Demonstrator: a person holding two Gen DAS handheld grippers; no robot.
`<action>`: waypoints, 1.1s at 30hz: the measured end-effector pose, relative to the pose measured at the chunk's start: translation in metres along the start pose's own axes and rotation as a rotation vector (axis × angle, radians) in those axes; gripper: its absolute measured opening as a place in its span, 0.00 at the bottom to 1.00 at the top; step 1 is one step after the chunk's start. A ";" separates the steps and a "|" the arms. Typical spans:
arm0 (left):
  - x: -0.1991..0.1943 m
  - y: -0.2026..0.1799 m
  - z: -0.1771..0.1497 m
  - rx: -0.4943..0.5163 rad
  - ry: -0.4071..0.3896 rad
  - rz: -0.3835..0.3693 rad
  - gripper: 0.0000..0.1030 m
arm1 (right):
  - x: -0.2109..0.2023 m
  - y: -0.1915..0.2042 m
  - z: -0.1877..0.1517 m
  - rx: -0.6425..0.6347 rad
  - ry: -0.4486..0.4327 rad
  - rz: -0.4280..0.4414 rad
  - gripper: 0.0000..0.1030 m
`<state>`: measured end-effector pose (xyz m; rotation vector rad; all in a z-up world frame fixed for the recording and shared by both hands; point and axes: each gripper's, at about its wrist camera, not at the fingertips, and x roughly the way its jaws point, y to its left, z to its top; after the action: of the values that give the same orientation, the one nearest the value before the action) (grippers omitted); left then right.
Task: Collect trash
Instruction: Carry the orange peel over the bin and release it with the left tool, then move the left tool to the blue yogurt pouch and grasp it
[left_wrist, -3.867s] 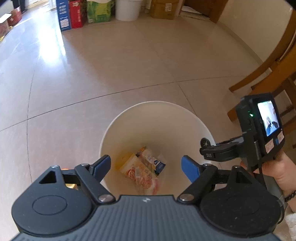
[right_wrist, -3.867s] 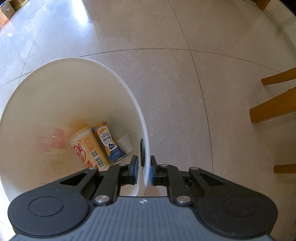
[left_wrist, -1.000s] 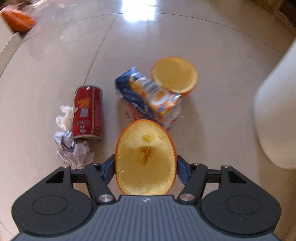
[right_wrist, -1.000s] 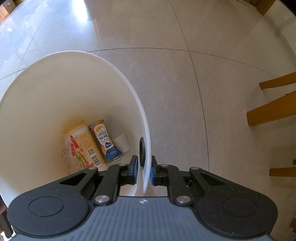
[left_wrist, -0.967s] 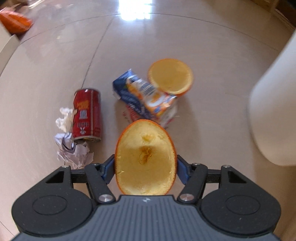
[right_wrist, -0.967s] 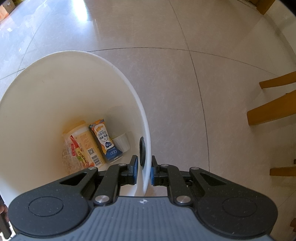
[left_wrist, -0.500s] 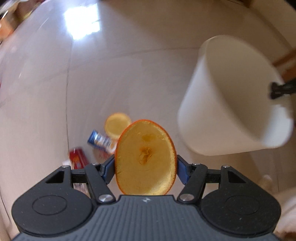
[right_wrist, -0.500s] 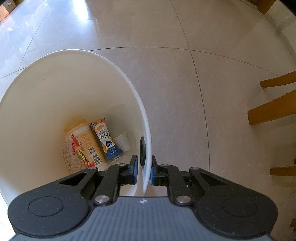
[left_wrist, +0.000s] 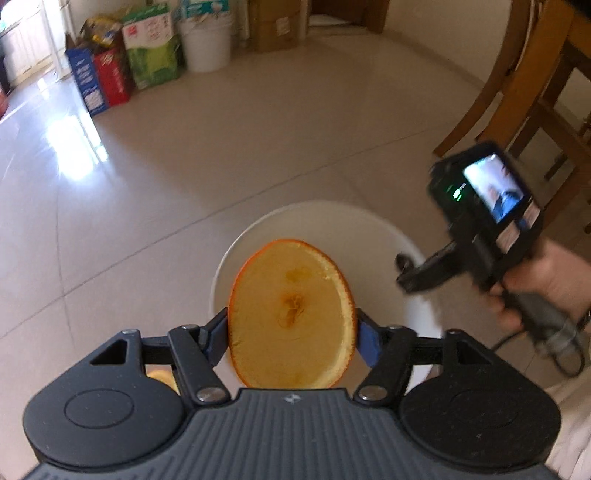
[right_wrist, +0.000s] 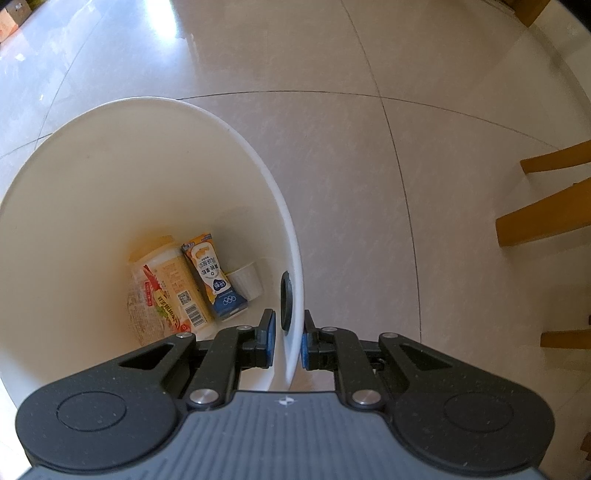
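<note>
Half an orange peel, its pale inside facing me, sits between the blue pads of my left gripper. The jaws are opening, and both pads still touch the peel's edges. It hangs above the mouth of the white bin. My right gripper is shut on the bin's rim, one finger inside and one outside; the left wrist view shows it at the bin's right side. At the bin's bottom lie a noodle tub, a drink carton and a small white cup.
Wooden chair legs stand right of the bin, also seen as chair legs in the right wrist view. Cartons and a white bucket line the far wall. A person's hand holds the right gripper's handle. Tiled floor surrounds the bin.
My left gripper rose from the floor litter and swung over the bin's mouth with the peel. The peel looks slightly wider between the pads. The right gripper kept still on the rim.
</note>
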<state>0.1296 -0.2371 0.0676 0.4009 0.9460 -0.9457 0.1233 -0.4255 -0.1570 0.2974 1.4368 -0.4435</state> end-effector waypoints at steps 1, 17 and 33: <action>0.003 -0.003 0.003 -0.004 -0.005 0.003 0.81 | 0.000 0.000 0.000 0.001 0.001 0.002 0.16; -0.019 0.046 -0.007 -0.123 0.005 0.069 0.89 | 0.002 -0.004 0.000 0.015 0.011 0.025 0.16; -0.005 0.137 -0.080 -0.362 0.062 0.185 0.89 | 0.001 0.000 0.000 0.011 0.007 0.011 0.16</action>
<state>0.2008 -0.1060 0.0140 0.2061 1.0924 -0.5810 0.1237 -0.4255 -0.1576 0.3160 1.4395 -0.4421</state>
